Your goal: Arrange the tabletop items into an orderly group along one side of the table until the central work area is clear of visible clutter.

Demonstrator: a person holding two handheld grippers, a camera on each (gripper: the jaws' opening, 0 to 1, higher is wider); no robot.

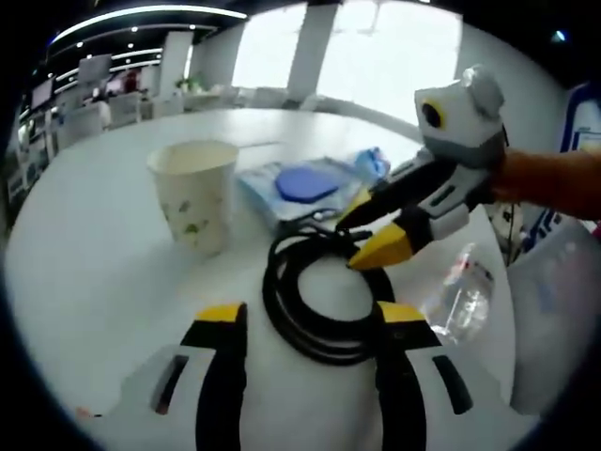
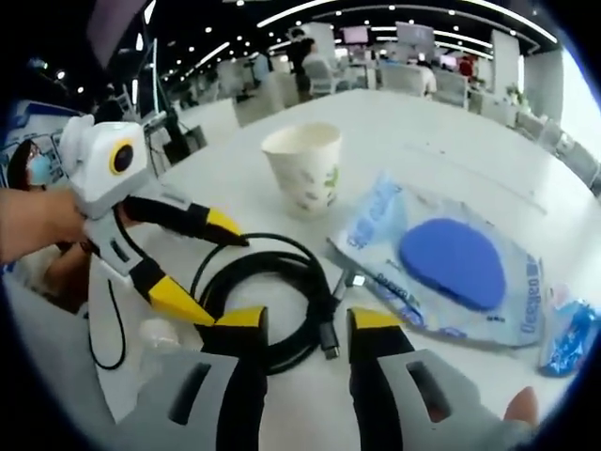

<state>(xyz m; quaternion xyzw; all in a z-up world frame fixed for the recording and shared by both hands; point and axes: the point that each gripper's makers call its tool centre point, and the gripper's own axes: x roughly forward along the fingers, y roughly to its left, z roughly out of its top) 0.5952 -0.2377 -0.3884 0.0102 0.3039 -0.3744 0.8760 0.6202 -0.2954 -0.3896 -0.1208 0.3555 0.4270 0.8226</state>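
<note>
White counter [image 1: 84,272] in the left gripper view, with a paper cup [image 1: 194,193] standing up at about 10 o'clock from the middle. Just right of the cup, a clear packet with a blue round pad [image 1: 305,183] lying flat at 12 o'clock. Below it, a black cable coil [image 1: 315,301] in the middle, between the left tongs [image 1: 307,315], which rise from 6 o'clock with yellow tips apart and nothing in them. At 2 o'clock, the right tongs [image 1: 374,225] reaching in, held by a hand [image 1: 549,183], tips apart over the top of the coil. At 4 o'clock, a clear plastic bottle [image 1: 460,291] lying on its side near the counter edge. In the right gripper view, the left tongs [image 2: 202,268] coming in at 9 o'clock, tips apart beside the black cable coil [image 2: 272,301]. Paper cup [image 2: 305,169] at 12 o'clock, standing up. Right tongs [image 2: 305,324] at 6 o'clock, apart, on either side of the cable's plug end. Blue pad packet [image 2: 451,263] at 3 o'clock, flat on the counter [image 2: 441,132], with a small blue wrapper [image 2: 568,338] at 4 o'clock.
</note>
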